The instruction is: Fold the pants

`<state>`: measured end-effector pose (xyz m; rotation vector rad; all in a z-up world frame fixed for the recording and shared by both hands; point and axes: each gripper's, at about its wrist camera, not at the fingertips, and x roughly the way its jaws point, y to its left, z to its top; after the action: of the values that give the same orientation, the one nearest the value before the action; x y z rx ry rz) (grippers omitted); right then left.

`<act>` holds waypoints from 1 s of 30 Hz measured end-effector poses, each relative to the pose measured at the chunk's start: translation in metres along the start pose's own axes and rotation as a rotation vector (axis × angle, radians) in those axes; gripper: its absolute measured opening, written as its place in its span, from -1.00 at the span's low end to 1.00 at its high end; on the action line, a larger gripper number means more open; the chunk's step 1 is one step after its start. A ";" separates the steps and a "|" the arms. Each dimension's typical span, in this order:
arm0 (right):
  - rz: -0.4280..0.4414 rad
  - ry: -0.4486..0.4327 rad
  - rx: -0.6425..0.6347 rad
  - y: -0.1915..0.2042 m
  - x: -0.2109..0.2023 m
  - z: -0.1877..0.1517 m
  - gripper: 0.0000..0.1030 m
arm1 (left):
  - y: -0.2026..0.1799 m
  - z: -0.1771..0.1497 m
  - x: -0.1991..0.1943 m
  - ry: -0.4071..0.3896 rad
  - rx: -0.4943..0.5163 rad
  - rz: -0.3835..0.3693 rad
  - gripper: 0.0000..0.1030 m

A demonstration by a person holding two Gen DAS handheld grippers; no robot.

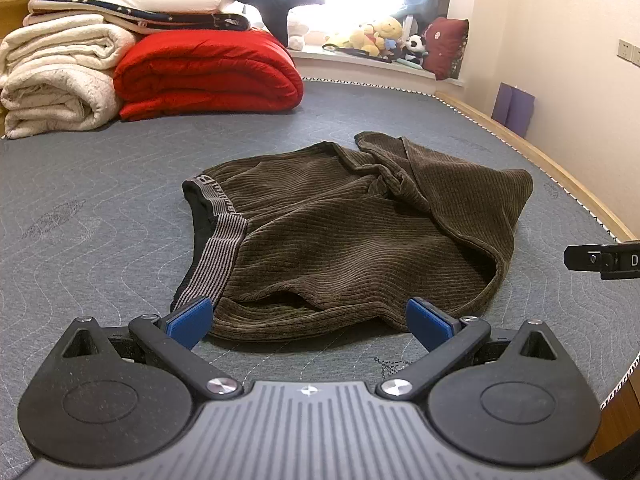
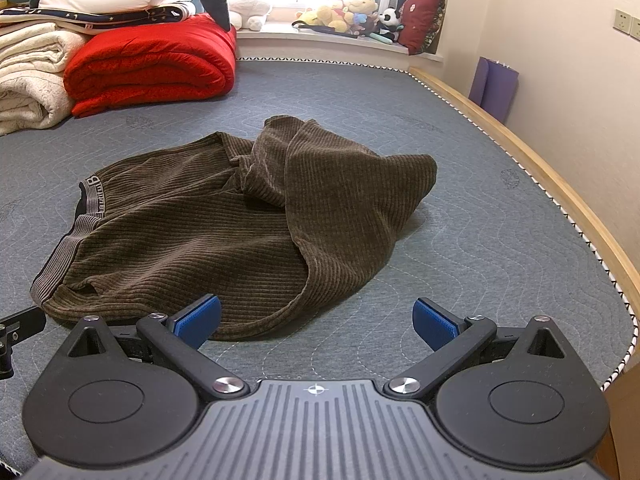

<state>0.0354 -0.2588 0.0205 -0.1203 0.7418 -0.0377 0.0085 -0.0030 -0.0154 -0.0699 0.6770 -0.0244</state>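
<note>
Brown corduroy pants (image 1: 352, 236) lie crumpled on the grey mattress (image 1: 100, 208), with the striped grey waistband (image 1: 218, 260) at the left and the legs bunched over to the right. My left gripper (image 1: 308, 322) is open and empty, just in front of the pants' near edge by the waistband. My right gripper (image 2: 316, 322) is open and empty, in front of the pants (image 2: 240, 224), with its left pad over the near hem. The right gripper's side shows at the left wrist view's right edge (image 1: 604, 260).
Folded red quilt (image 1: 208, 76), cream blankets (image 1: 56, 80) and a plush shark are stacked at the far left. The wooden bed rail (image 2: 560, 196) runs along the right. Plush toys (image 2: 352, 12) and a red cushion sit on the window sill.
</note>
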 end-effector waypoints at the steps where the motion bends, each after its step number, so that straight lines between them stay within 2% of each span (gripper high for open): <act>1: 0.004 0.001 0.004 0.000 0.000 0.000 0.97 | 0.000 0.000 0.000 0.000 0.000 0.000 1.00; 4: 0.008 0.000 0.002 0.001 0.000 0.000 0.87 | 0.000 0.000 -0.002 -0.012 0.000 0.001 1.00; 7: 0.009 -0.005 0.002 0.004 -0.001 0.001 0.74 | -0.001 0.000 -0.008 -0.058 0.011 -0.019 0.97; 9: 0.012 -0.010 0.010 0.006 -0.002 0.002 0.62 | 0.001 0.003 -0.015 -0.090 0.026 -0.060 0.72; 10: 0.018 -0.012 0.015 0.008 -0.002 0.003 0.57 | 0.003 0.007 -0.017 -0.091 0.051 -0.084 0.36; 11: 0.026 -0.015 0.020 0.010 -0.002 0.004 0.45 | 0.005 0.012 -0.018 -0.080 0.083 -0.105 -0.09; 12: 0.037 -0.020 0.025 0.013 -0.002 0.005 0.27 | 0.008 0.018 -0.019 -0.068 0.111 -0.121 -0.39; 13: 0.054 -0.028 0.030 0.015 -0.002 0.007 0.07 | 0.013 0.024 -0.019 -0.059 0.126 -0.134 -0.90; 16: 0.134 -0.067 0.024 0.028 -0.005 0.012 -0.32 | 0.042 0.047 -0.015 -0.037 0.113 -0.195 -0.95; 17: 0.159 -0.079 0.011 0.034 -0.006 0.014 -0.35 | 0.053 0.056 -0.009 -0.027 0.106 -0.201 -0.95; 20: 0.226 -0.110 -0.054 0.059 -0.006 0.017 -0.36 | 0.088 0.074 0.018 0.010 0.075 -0.214 -0.93; 23: 0.277 -0.113 -0.140 0.089 -0.002 0.017 -0.36 | 0.133 0.073 0.053 0.025 -0.025 -0.229 -0.93; 26: 0.309 -0.081 -0.232 0.117 0.011 0.014 -0.35 | 0.169 0.064 0.097 0.191 -0.214 -0.228 -0.91; 27: 0.317 -0.069 -0.260 0.126 0.015 0.012 -0.34 | 0.177 0.065 0.107 0.212 -0.284 -0.268 -0.89; 29: 0.327 -0.044 -0.318 0.143 0.024 0.008 -0.28 | 0.184 0.068 0.122 0.221 -0.322 -0.296 -0.59; 30: 0.331 -0.031 -0.348 0.151 0.029 0.005 -0.19 | 0.187 0.069 0.131 0.230 -0.329 -0.293 -0.49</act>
<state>0.0590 -0.1105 -0.0136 -0.3275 0.7248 0.4095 0.1538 0.1813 -0.0570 -0.4885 0.8915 -0.2050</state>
